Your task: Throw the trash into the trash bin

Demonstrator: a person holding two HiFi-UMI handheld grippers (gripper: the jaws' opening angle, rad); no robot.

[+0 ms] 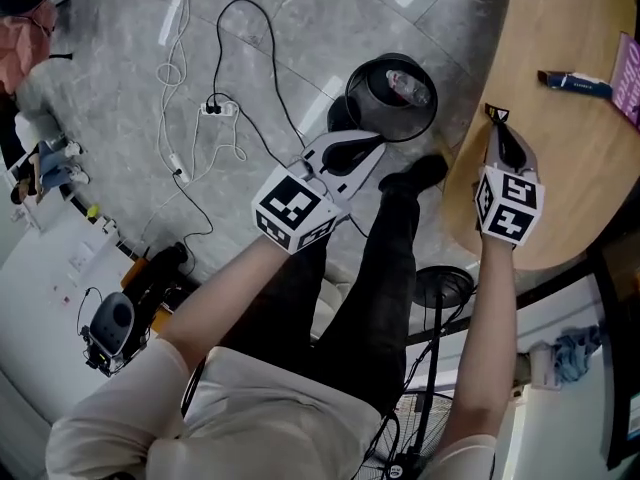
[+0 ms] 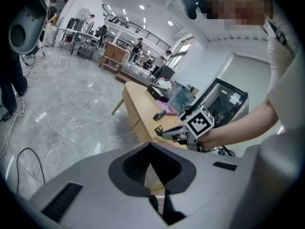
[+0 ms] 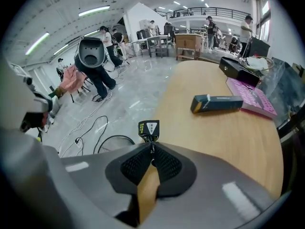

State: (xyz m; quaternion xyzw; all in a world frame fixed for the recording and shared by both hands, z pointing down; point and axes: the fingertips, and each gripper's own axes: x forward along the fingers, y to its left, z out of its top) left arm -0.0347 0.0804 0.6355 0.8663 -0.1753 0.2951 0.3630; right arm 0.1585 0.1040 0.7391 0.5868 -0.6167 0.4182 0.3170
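Carry step. Right gripper (image 3: 151, 148) is pinched shut on the small black crinkled wrapper (image 3: 148, 128) at the left edge of the round wooden table (image 1: 560, 188). Left gripper (image 2: 150, 146) is closed and empty. Next: swing left over the round black trash bin (image 1: 392, 96) and release above its mouth.

The bench (image 1: 565, 153) is smooth pale wood, the floor (image 1: 110, 88) glossy grey stone, the trash bin (image 1: 371, 109) black plastic.

Your trash bin (image 1: 358, 103) stands on the floor (image 1: 300, 18) just left of the table's (image 1: 560, 168) rounded edge, with a bottle (image 1: 410, 88) inside it. Your right gripper (image 1: 498, 123) is over that edge, a packet (image 3: 148, 127) between its jaws. Farther in on the table lie a box (image 1: 575, 84) and, right of it, a book (image 1: 630, 73).
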